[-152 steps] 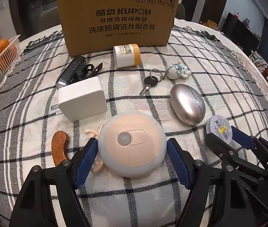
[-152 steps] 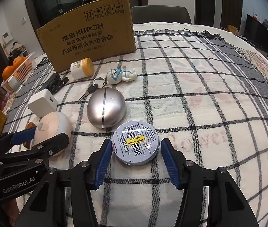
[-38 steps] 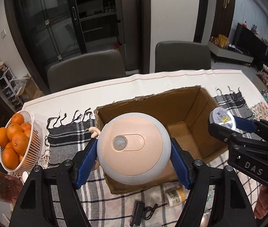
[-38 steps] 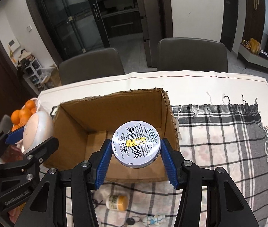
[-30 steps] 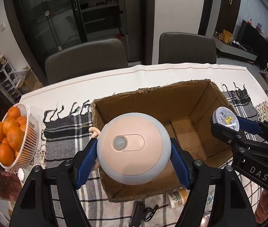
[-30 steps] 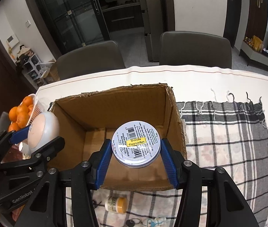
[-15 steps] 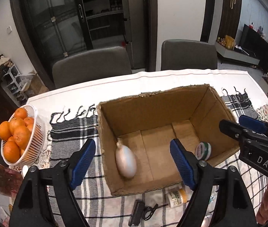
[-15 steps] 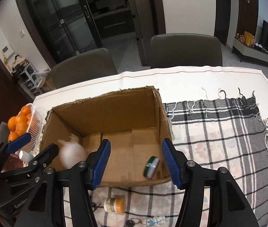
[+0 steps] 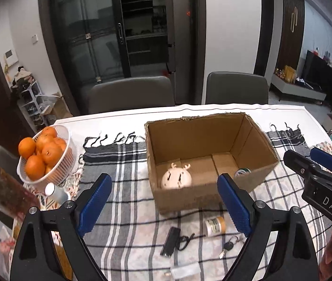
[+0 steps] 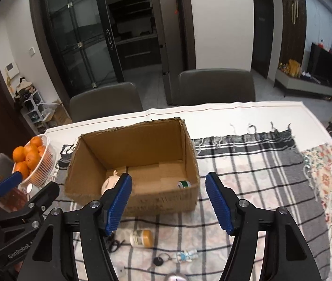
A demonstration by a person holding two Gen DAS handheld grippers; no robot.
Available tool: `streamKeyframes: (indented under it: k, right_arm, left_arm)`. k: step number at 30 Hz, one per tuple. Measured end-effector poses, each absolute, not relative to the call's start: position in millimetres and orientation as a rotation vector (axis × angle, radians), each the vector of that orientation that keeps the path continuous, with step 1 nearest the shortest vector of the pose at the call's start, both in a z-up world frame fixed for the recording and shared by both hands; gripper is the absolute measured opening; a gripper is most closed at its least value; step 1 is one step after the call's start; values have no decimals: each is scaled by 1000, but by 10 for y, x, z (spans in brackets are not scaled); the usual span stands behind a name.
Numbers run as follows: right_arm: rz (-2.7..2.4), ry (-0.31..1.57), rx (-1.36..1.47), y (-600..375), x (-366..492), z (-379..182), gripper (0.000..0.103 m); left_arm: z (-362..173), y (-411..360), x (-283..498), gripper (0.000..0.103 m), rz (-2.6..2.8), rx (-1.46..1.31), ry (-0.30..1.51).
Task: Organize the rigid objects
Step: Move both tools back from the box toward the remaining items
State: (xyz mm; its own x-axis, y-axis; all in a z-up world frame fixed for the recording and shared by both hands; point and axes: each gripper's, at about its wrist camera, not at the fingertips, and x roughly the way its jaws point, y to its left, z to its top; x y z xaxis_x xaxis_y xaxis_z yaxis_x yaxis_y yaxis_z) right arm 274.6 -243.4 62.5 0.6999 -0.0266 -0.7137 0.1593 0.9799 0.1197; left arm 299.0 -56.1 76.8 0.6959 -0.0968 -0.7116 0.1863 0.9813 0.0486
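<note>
Both loads dropped since a second ago; jaws opening, nothing between them.

Left gripper (image 9: 163,201) and right gripper (image 10: 168,203) spread above cardboard box (image 9: 198,194). Round pink lamp (image 9: 176,179) now on box floor, left; tape tin (image 10: 184,184) on edge, right corner. Near box on checked cloth (image 9: 123,164): pill bottle (image 9: 214,226), key (image 9: 227,249), black clip (image 9: 170,241). Orange basket (image 9: 46,157) far left.

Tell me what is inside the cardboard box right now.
Inside the cardboard box lie a round peach lamp with antlers at its left and a small round tin on edge at its right. The near wall hides the floor strip behind it.
</note>
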Motion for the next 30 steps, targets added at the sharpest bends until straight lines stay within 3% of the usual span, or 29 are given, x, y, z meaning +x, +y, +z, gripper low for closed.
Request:
streamKeyframes:
  k: [30]
  right_arm:
    - [-144,704,205,-2285,1296,136,68]
  left_arm:
    - [135,-398,1724,97,-138,59,732]
